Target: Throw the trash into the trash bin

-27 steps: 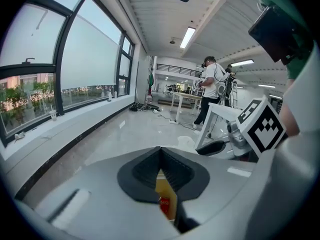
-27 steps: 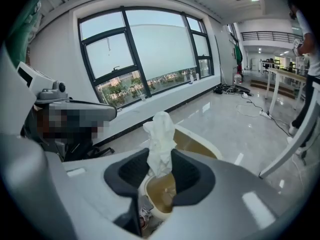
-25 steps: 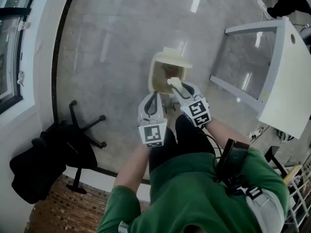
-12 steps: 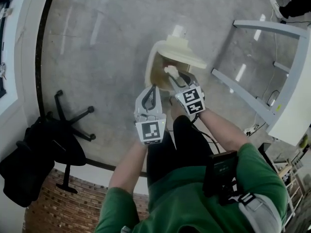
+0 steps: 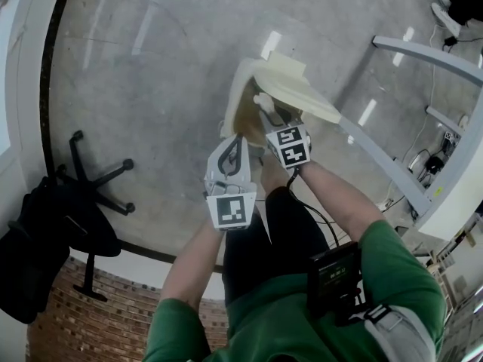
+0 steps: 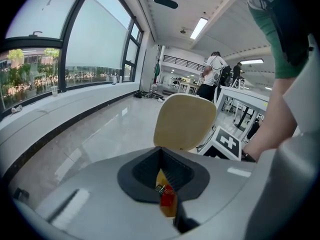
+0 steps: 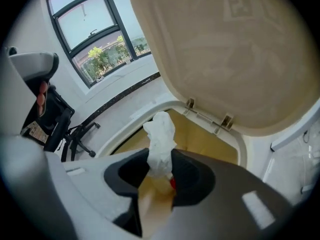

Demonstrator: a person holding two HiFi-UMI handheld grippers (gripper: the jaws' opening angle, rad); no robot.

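A cream trash bin (image 5: 235,89) stands on the floor in front of me with its lid (image 5: 296,90) swung up. In the right gripper view its yellowish inside (image 7: 200,134) lies open just below the lid (image 7: 230,59). My right gripper (image 5: 266,111) is at the mouth of the bin, shut on a crumpled white tissue (image 7: 161,136) that sticks out past its jaws (image 5: 262,99). My left gripper (image 5: 235,140) hangs just short of the bin on its left, its jaws together with nothing sticking out of them. In the left gripper view (image 6: 162,174) the raised lid (image 6: 185,121) stands straight ahead.
A black office chair (image 5: 87,202) with a dark bag on it stands at the left by the wall. A white table frame (image 5: 411,172) runs along the right, close to the bin. In the left gripper view, people (image 6: 212,76) stand far off among desks.
Both grippers have come down toward the bin. The right one has carried the tissue from above the bin down to its mouth, under the lid. The left has followed beside it.
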